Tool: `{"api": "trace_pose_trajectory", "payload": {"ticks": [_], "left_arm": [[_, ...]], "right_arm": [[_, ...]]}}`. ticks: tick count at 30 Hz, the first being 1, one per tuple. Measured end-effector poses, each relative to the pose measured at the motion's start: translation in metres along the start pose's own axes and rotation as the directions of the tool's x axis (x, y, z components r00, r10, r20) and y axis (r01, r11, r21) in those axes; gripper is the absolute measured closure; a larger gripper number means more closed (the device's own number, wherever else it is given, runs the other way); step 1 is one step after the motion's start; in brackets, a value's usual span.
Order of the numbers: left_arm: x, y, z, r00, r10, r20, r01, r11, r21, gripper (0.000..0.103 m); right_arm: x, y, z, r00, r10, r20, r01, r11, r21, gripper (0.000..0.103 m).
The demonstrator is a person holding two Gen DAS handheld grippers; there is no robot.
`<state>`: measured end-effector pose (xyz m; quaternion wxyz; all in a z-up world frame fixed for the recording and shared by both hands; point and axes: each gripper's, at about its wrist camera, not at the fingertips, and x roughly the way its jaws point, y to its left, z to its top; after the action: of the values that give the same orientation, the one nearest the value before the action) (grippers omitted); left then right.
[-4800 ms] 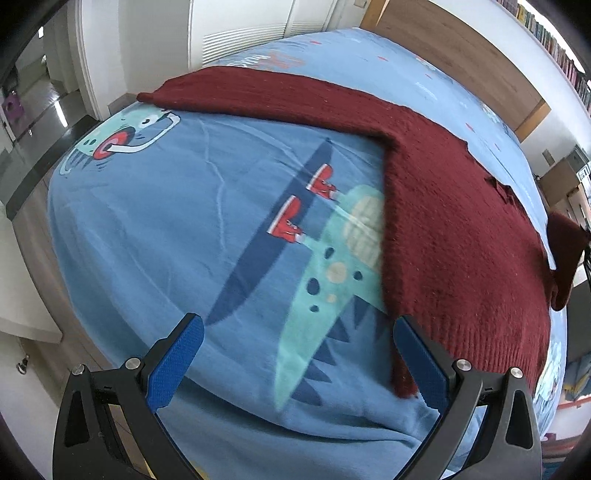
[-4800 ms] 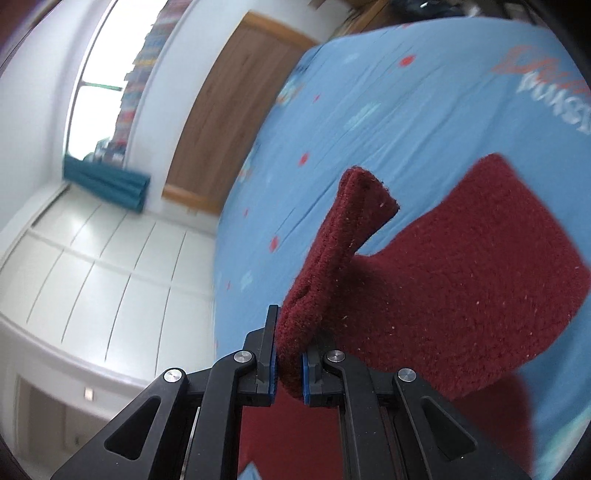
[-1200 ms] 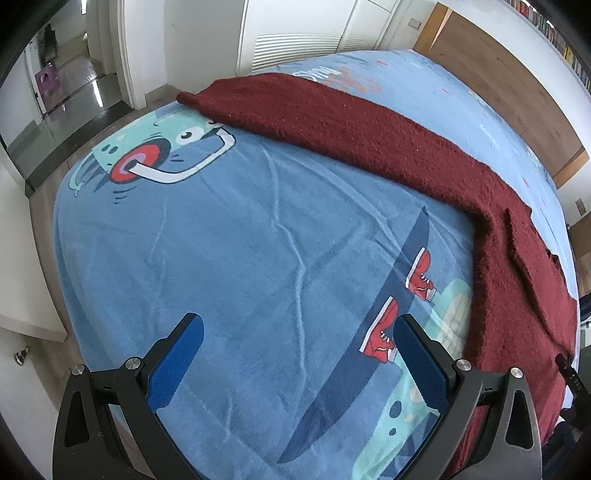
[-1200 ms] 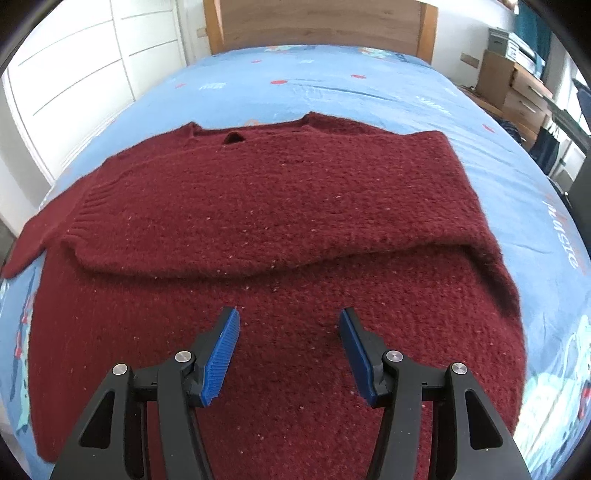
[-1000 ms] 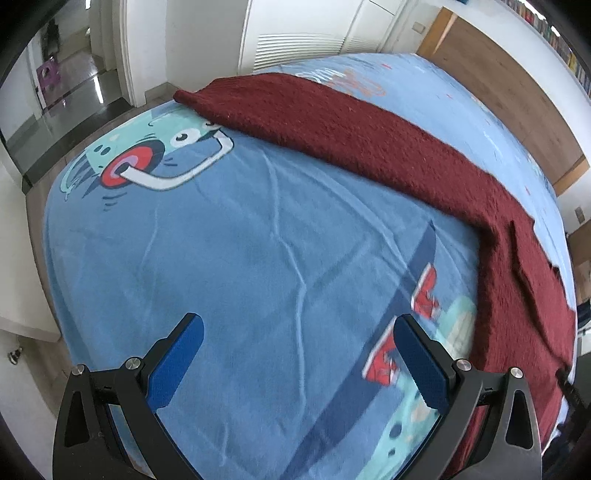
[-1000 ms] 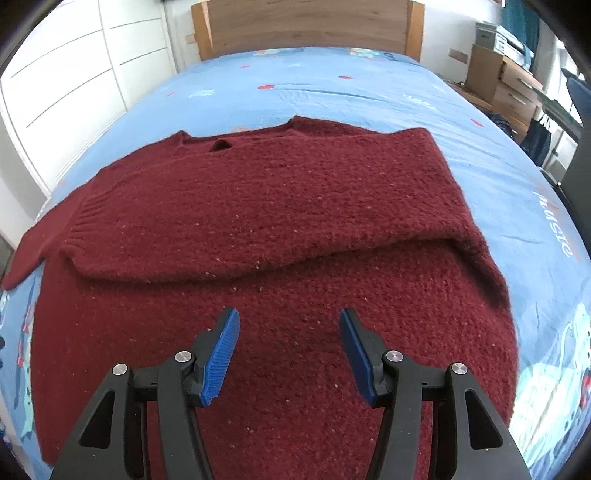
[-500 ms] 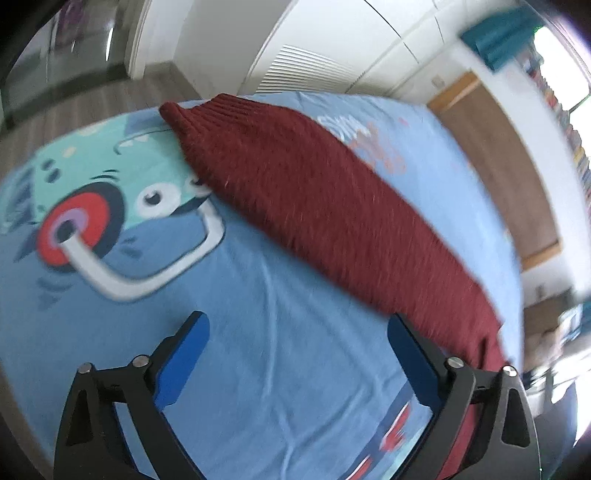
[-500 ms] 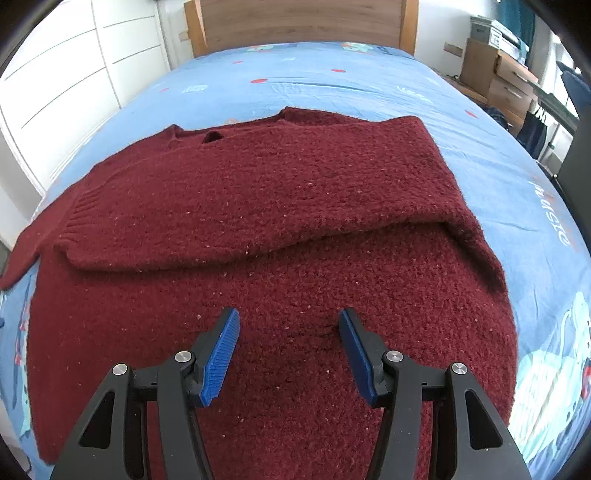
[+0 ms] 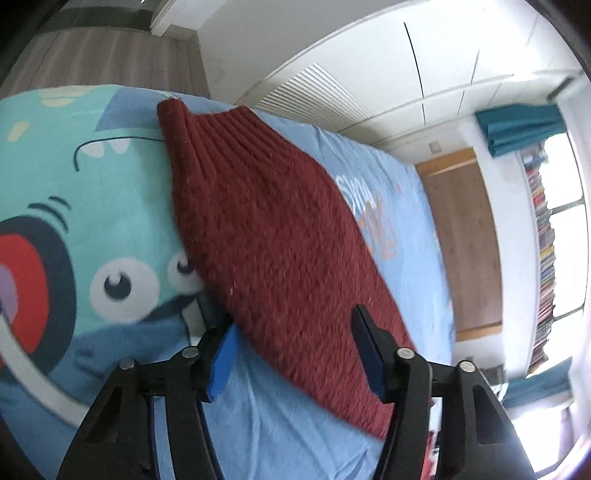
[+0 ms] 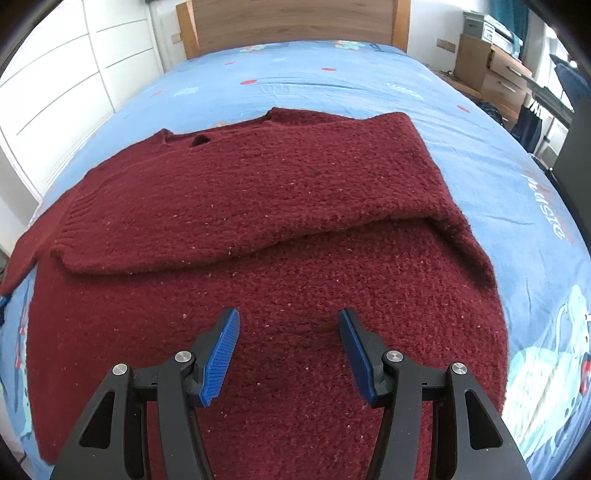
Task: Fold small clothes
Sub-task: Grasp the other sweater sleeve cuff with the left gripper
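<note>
A dark red knitted sweater [image 10: 258,229] lies flat on the blue cartoon bedsheet [image 10: 332,77]. One sleeve is folded across its chest [image 10: 236,206]. My right gripper [image 10: 288,347] is open and empty, hovering over the sweater's lower body. In the left wrist view the other sleeve [image 9: 266,236] stretches out over the sheet, its ribbed cuff [image 9: 184,125] far from me. My left gripper [image 9: 295,350] is open, its blue pads on either side of this sleeve, close above the sheet.
The bed's corner and wooden floor [image 9: 110,51] lie beyond the cuff. White wardrobe doors [image 10: 55,92] stand along the left. A wooden headboard [image 10: 288,22] is at the far end; a drawer unit [image 10: 491,70] and a dark chair stand at the right.
My left gripper has dropped low and moved toward the outstretched sleeve, now straddling it, and its jaws have narrowed. My right gripper has barely moved over the sweater body.
</note>
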<state>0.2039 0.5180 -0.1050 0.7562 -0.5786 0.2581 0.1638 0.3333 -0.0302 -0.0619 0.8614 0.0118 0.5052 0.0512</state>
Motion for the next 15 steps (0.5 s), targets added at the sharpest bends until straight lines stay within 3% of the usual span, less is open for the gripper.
{"api": "trace_pose_trajectory", "payload": {"ticks": [7,12,15], "left_arm": [[-0.001,0.019,0.029,0.996,-0.082,0.029,0.085,0.99,-0.116,0.065],[0.007,0.016,0.036,0.997,-0.076,0.012,0.076,0.986,-0.149,0.095],[0.006,0.014,0.039,0.998,-0.064,0.02,0.067,0.983,-0.169,0.096]], "right_arm": [[-0.004,-0.002,-0.001,1.0,0.002,0.005,-0.002,1.0,0.002,0.045],[-0.007,-0.009,-0.004,1.0,0.002,0.005,-0.002,1.0,0.014,0.045],[-0.012,-0.012,-0.005,1.0,0.008,0.012,-0.009,1.0,0.021,0.045]]}}
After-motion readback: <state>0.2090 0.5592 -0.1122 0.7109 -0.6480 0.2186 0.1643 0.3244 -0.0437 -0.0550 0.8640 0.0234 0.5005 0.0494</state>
